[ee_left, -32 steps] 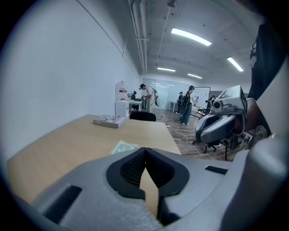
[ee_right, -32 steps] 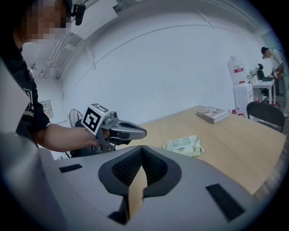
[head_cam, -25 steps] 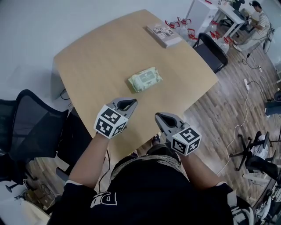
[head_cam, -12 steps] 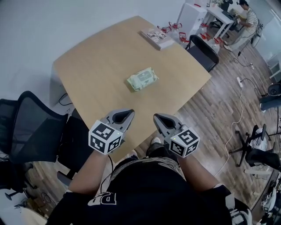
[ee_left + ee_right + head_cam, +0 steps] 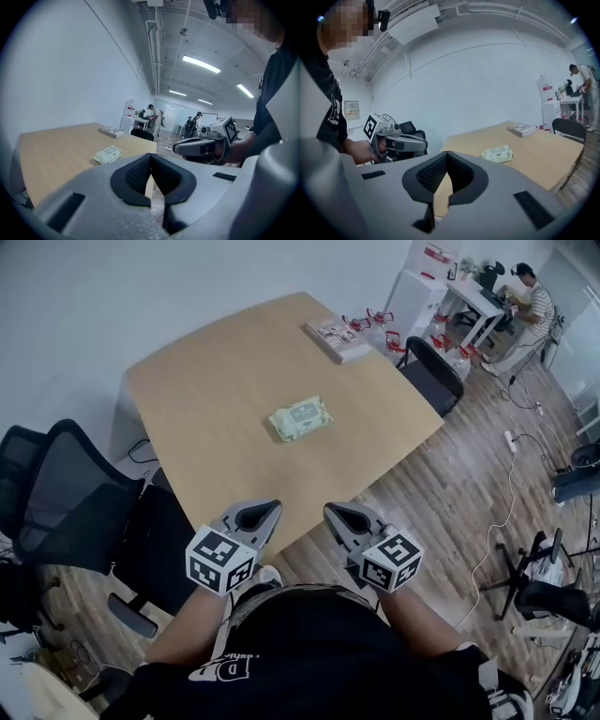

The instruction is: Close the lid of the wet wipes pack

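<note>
The pack [image 5: 300,418] lies mid-worktop [image 5: 206,381], well beyond reach. The left gripper [image 5: 270,507] and right gripper [image 5: 331,510] hover near the body, jaws pressed together and empty, probably poised to reach.

Pale green wet wipes pack [image 5: 300,418], soft and rectangular. I see it lying flat, slightly askew, mid-desk [image 5: 206,381]; whether it is closed I cannot tell.

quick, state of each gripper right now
Left grey gripper: closed, holding nothing.
Right grey gripper: closed, holding nothing.
</note>
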Tool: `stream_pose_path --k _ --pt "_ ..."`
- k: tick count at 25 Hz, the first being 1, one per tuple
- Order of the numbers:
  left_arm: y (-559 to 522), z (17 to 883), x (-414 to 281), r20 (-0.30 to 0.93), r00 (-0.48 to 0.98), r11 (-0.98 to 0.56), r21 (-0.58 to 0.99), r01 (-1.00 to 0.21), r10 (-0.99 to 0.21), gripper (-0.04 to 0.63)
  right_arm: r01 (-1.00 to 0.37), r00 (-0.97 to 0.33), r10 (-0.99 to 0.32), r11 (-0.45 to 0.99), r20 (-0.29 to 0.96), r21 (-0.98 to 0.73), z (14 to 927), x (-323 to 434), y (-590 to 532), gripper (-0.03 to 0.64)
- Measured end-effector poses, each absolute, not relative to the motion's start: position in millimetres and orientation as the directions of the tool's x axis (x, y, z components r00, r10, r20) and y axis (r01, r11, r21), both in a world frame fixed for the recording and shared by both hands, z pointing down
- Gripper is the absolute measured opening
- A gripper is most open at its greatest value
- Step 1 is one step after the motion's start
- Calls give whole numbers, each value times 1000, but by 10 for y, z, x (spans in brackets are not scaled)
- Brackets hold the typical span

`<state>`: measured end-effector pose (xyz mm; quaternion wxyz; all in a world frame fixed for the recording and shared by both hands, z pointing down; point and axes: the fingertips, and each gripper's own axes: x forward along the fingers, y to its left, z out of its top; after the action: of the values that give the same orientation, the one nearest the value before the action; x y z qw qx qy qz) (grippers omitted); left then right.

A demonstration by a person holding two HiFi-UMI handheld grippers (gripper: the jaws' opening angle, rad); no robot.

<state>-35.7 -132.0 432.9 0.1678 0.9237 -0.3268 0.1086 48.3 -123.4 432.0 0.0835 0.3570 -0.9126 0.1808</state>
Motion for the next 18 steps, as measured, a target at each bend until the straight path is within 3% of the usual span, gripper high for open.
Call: stream_pose_path --k 18 --pt "-204 4193 589 266 757 -718 244 -652 -597 18 -617 -787 -573 724 230 -307 4348 1107 -184 5"
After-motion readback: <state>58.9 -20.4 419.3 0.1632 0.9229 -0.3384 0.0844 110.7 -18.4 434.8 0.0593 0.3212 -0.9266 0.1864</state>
